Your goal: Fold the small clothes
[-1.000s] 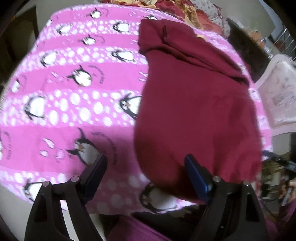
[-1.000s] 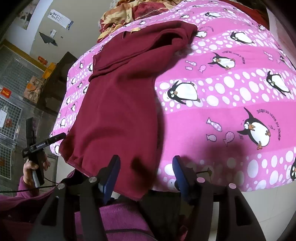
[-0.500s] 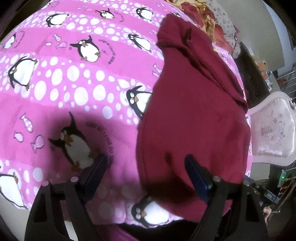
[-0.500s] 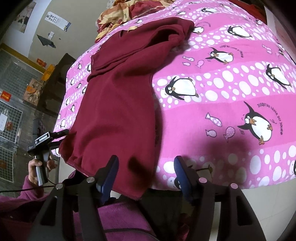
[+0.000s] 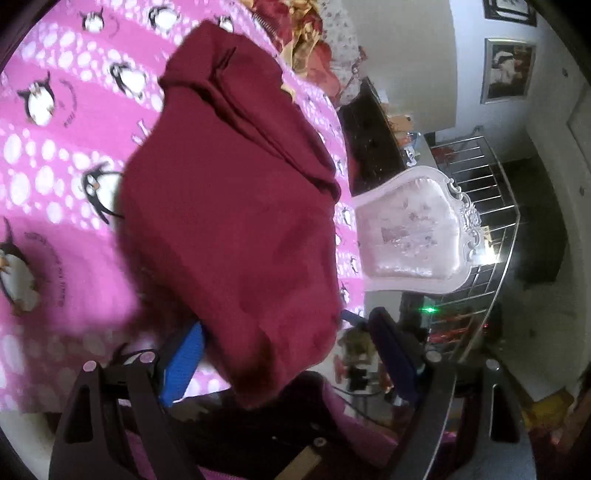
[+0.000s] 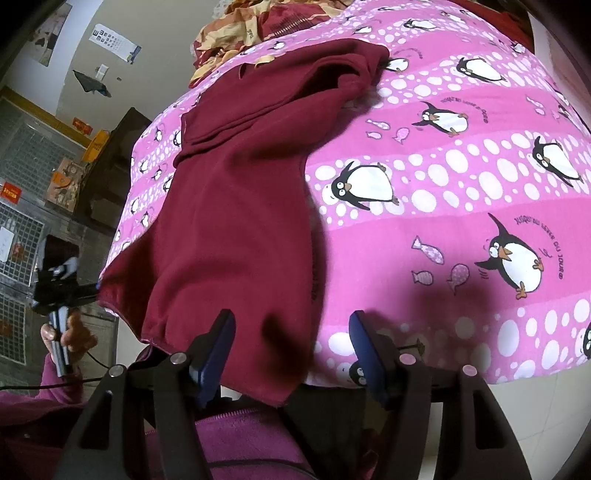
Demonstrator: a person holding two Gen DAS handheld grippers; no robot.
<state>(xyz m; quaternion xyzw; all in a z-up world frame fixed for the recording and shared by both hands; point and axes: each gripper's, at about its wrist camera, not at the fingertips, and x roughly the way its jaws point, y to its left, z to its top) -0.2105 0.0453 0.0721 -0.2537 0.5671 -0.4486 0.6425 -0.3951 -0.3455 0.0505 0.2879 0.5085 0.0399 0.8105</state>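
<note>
A dark red garment (image 5: 236, 206) lies lengthwise on a pink penguin-print blanket (image 5: 66, 147), its hem hanging over the near edge. My left gripper (image 5: 286, 350) is open, its blue pads either side of the hem's near left corner. In the right wrist view the same garment (image 6: 236, 206) shows, and my right gripper (image 6: 291, 350) is open with its pads either side of the hem's right corner. The left gripper also shows in the right wrist view (image 6: 85, 290), at the hem's far left corner.
A white padded chair back (image 5: 417, 229) stands just right of the bed. A metal railing (image 5: 491, 206) runs behind it. Crumpled red and yellow bedding (image 6: 258, 26) lies at the far end of the blanket (image 6: 461, 184). Boxes and wire racks (image 6: 22, 229) stand at left.
My left gripper has swung right along the hem, from the blanket side to the garment's left corner at the bed edge. My right gripper has barely moved.
</note>
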